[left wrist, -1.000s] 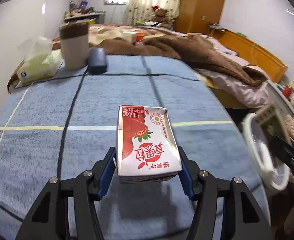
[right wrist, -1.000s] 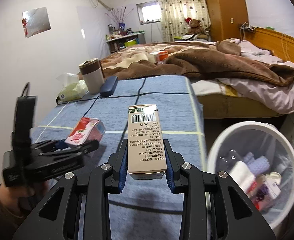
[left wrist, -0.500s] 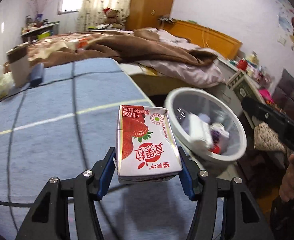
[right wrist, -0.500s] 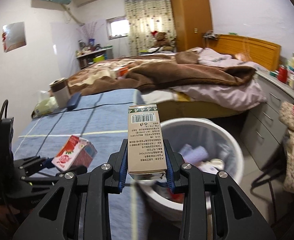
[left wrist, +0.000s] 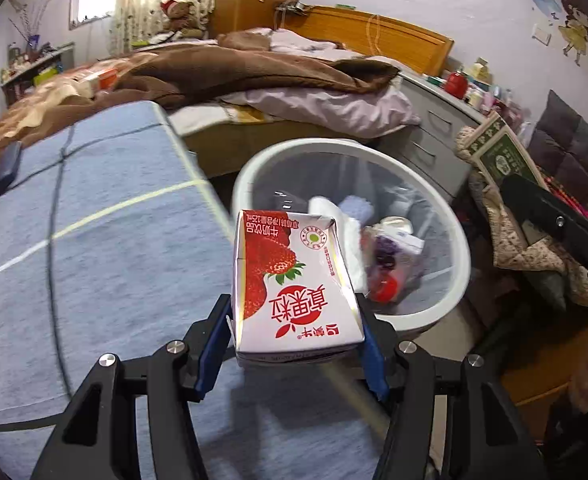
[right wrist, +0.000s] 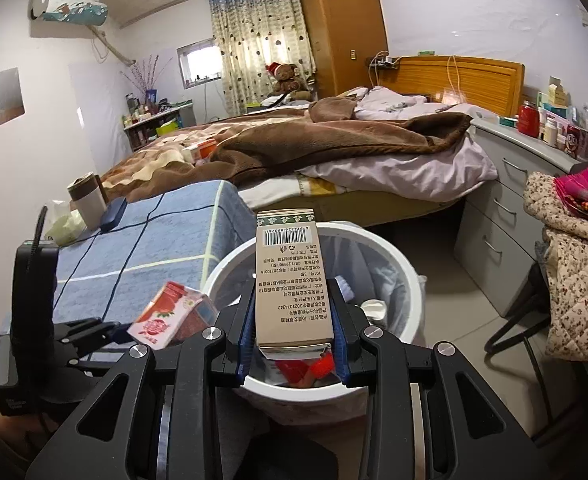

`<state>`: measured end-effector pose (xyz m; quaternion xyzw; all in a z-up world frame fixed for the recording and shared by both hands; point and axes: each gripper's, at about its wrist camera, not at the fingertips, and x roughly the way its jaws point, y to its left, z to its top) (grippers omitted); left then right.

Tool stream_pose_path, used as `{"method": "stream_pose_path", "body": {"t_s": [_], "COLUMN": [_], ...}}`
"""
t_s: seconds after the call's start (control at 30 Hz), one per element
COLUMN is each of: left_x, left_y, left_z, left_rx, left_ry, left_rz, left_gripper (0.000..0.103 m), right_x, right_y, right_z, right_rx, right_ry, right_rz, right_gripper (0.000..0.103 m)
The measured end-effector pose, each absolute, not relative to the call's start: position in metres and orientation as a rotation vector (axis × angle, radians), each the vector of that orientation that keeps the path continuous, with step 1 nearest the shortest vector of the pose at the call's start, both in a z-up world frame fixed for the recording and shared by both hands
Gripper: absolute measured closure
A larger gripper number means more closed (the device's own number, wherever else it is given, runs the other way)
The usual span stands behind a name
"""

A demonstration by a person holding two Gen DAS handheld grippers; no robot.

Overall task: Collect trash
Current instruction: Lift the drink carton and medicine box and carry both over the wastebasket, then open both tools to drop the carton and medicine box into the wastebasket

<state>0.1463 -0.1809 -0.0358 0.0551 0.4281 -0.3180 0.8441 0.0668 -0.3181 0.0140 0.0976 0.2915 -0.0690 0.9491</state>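
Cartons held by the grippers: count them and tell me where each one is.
2. The strawberry milk carton is clamped in the left gripper, near the bin's rim. The tan barcode carton is clamped in the right gripper, over the white trash bin. Cartons inside the bin may be hidden.

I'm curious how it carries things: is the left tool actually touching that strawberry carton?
Touching. In the left wrist view the left tool has its blue pads pressed against both sides of the strawberry carton, holding it in the air near the white bin.
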Motion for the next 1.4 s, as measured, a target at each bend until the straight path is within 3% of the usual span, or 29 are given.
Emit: {"method": "stream_pose_path", "body": {"t_s": [1.03, 1.13, 1.2, 1.23, 1.27, 1.4], "left_x": [0.160, 0.163, 0.163, 0.163, 0.163, 0.161], "left_y": [-0.233, -0.233, -0.232, -0.231, -0.230, -0.225], "left_z": [0.000, -0.002, -0.002, -0.001, 0.000, 0.003], "left_rx": [0.126, 0.108, 0.102, 0.101, 0.100, 0.097], "left_ry": [0.785, 0.798, 0.795, 0.790, 0.786, 0.772], "left_rz": [-0.680, -0.681, -0.680, -0.679, -0.676, -0.656], "left_gripper": [0.043, 0.037, 0.036, 0.034, 0.031, 0.029], "right_x": [0.094, 0.096, 0.097, 0.097, 0.097, 0.095], "right_y": [-0.369, -0.370, -0.374, -0.375, -0.375, -0.375], "right_z": [-0.015, -0.017, -0.017, -0.017, -0.017, -0.016], "right_rx": [0.257, 0.252, 0.257, 0.267, 0.273, 0.271], "right_ry": [0.690, 0.703, 0.702, 0.702, 0.702, 0.697], "right_rz": [-0.156, -0.173, -0.183, -0.178, -0.174, -0.191], "right_gripper": [0.069, 0.068, 0.061, 0.048, 0.042, 0.042]}}
